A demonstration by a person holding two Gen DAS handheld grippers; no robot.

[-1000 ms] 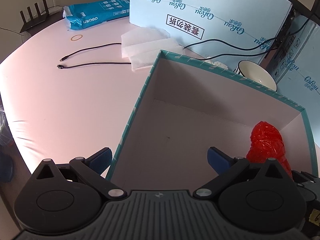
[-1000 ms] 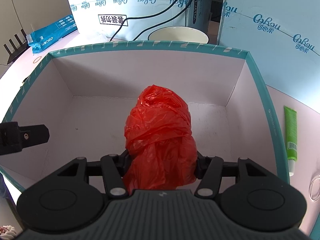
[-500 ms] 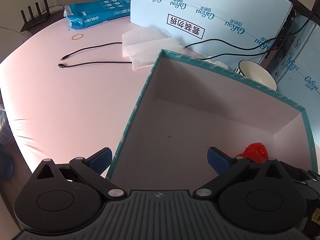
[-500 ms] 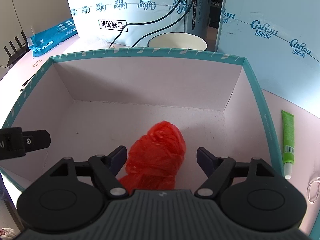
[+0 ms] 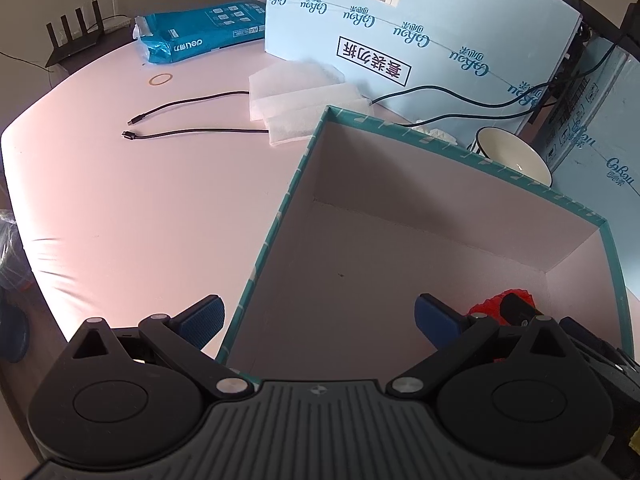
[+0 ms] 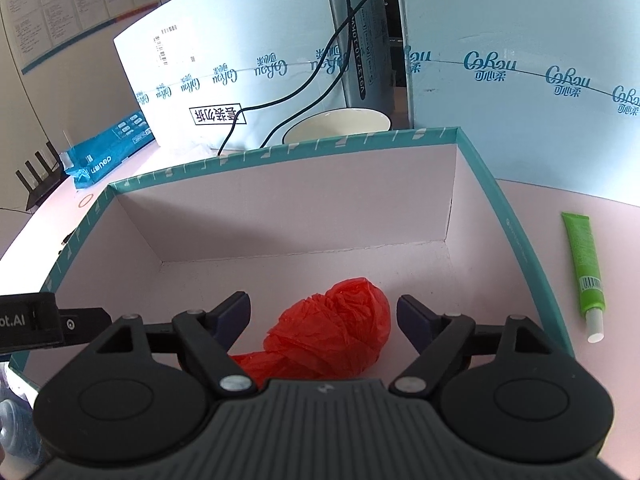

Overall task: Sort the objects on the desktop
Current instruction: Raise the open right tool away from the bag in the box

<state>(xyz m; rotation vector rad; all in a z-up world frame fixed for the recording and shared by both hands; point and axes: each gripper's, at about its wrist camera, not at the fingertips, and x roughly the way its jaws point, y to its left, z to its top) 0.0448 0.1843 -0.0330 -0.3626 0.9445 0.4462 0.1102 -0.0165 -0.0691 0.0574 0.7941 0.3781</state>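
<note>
The jaws of the right gripper [image 6: 324,312] were seen spread wide, with nothing pinched between them. A second earlier they had been pressed onto the red plastic bag [image 6: 340,332]; the bag had since been let go and was found lying crumpled on the floor of the teal-rimmed box [image 6: 280,148], just beyond the fingertips and near the box's front wall. In the left wrist view only a corner of the bag [image 5: 502,304] could be made out behind the right gripper's body. The jaws of the left gripper [image 5: 316,316] were likewise held spread, straddling the box's left wall, as they had been throughout. The bag's placement was judged complete. Other items remained outside the box: a green tube [image 6: 582,268] on the table [image 5: 140,208] to the right, a black cable [image 5: 192,120], and a bowl [image 5: 516,156] behind the box. One of these was judged the likely next pick.
</note>
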